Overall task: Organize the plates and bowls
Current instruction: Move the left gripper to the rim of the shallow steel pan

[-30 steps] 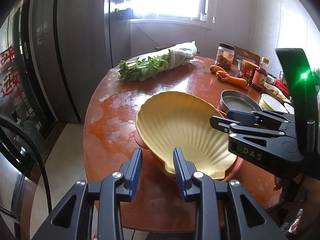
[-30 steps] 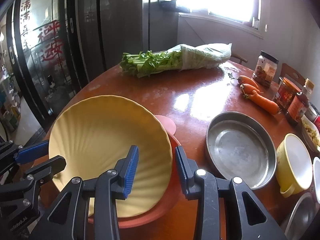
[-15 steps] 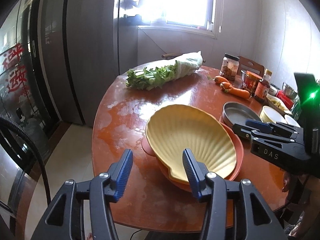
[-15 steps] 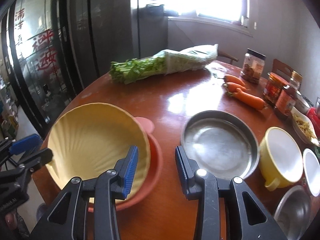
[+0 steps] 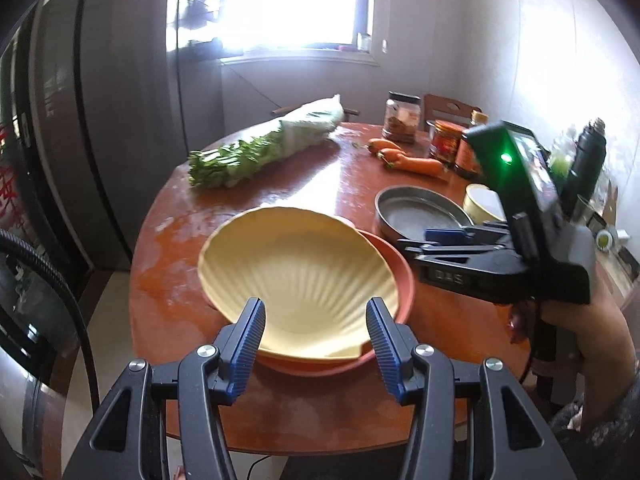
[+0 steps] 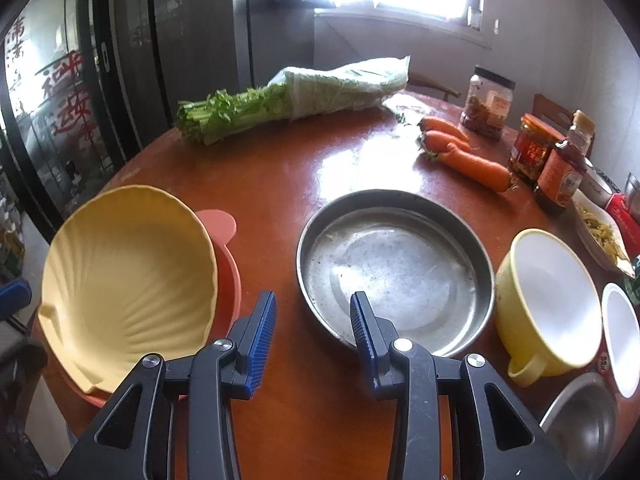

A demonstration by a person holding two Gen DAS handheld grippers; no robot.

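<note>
A yellow shell-shaped plate point(image 5: 300, 276) lies in an orange plate point(image 5: 394, 268) near the table's front left edge. My left gripper point(image 5: 316, 340) hovers open just short of the shell plate's near rim, and its pads touch nothing. In the right wrist view the shell plate point(image 6: 128, 276) sits left of a round steel pan point(image 6: 394, 268). My right gripper point(image 6: 312, 344) stands open over bare table between the two, with nothing between its fingers. In the left wrist view the right gripper point(image 5: 416, 240) sits right of the orange plate, held by a hand.
Right of the pan stand a yellow handled bowl point(image 6: 548, 300), a white bowl point(image 6: 622, 332) and a steel bowl point(image 6: 580, 428). Leafy greens point(image 6: 288, 100), carrots point(image 6: 464, 152) and jars point(image 6: 488, 102) lie at the back. The round table point(image 6: 280, 184) ends close on the left.
The left jaws spread wider and drew back from the shell plate's near rim; the plate now lies flat in the orange one. The right gripper swung right, from the shell plate toward the steel pan.
</note>
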